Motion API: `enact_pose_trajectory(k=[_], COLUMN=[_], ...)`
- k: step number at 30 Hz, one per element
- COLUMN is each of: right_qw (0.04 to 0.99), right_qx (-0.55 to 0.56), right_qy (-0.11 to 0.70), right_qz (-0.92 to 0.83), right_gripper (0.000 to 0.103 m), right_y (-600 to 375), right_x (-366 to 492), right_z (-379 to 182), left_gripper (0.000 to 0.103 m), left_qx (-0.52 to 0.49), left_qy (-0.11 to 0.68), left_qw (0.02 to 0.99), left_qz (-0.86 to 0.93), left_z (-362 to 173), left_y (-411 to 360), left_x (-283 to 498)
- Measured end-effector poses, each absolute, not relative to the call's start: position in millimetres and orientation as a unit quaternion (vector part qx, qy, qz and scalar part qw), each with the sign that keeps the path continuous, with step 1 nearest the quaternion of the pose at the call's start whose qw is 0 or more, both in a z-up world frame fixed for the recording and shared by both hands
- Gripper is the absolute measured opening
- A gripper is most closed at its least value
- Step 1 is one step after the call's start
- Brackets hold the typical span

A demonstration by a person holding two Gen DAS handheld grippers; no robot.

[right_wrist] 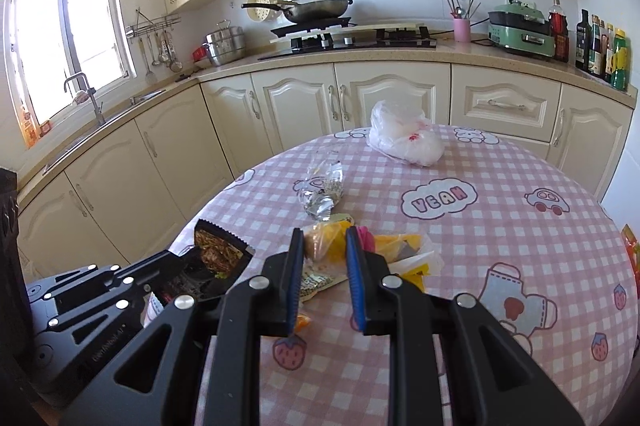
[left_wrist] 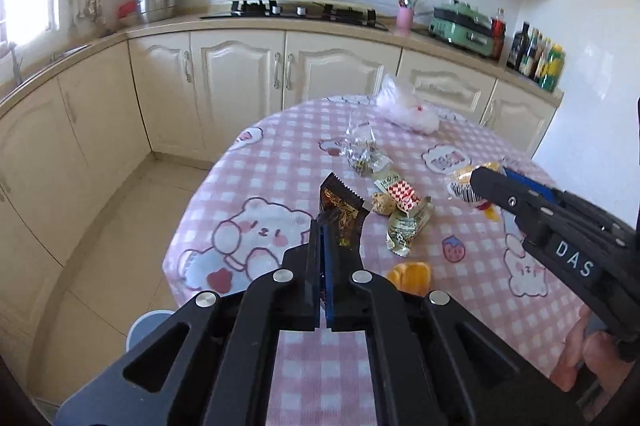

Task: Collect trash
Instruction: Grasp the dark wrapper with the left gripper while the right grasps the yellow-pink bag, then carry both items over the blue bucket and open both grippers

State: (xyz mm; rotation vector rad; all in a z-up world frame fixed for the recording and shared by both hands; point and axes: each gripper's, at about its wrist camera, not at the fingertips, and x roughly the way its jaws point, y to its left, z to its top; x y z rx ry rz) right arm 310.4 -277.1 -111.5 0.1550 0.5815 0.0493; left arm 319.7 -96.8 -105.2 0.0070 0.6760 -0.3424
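Trash is lying in a loose cluster near the middle of the round table, on its pink checked cloth, and two pieces are already being taken up. A dark snack wrapper is standing pinched by its lower end in the left gripper, whose jaws are fully clamped on it. A crumpled yellow wrapper is sitting between the jaws of the right gripper, which is clenching it lightly at its bunched middle.

Both pieces are looking thin, light and crinkly, likely to be giving way under pressure and sliding if nipped only at a slick edge; a fold or a bunched part is probably the surest place to hold.

Beside them a checked packet, a clear foil wrapper and an orange peel are waiting on the cloth. Farther off, near the far edge, a white plastic bag is slumping, soft and likely best gathered at its neck. Beyond the table cream cabinets and a stove with a pan are lining the wall.
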Motion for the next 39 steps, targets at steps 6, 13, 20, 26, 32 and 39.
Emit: enact_pose_trajectory(k=[6,13,20,26,32,39], right_qw=[0.962,0.962,0.948,0.924,0.896,0.874], right_qx=[0.062,0.037,0.014,-0.008,-0.020,-0.013], right_qy=[0.263,0.254,0.265,0.290,0.330,0.374], right_qz=[0.046,0.096,0.177,0.251,0.296,0.310], right_gripper=[0.020,0.020,0.020,0.020,0.020,0.024], right_y=[-253,-193,-97,-7,63,105], right_x=[303,308,329,349,371,404], right_z=[-95,-83,-91,-112,-149,-202], left_gripper=[0.000,0.000,0.000,0.000,0.000,0.000], left_qx=[-0.038,-0.074,-0.112,-0.135,-0.160,-0.177], left_qy=[0.302,0.290,0.298,0.319,0.350,0.376], left_qw=[0.938,0.945,0.946,0.938,0.921,0.905], left_qz=[-0.165,-0.134,-0.061,0.007,0.060,0.097], left_z=[-92,-92,-108,-134,-172,-204], left_y=[-73,-22,65,132,184,215], left_x=[309,307,306,308,316,323])
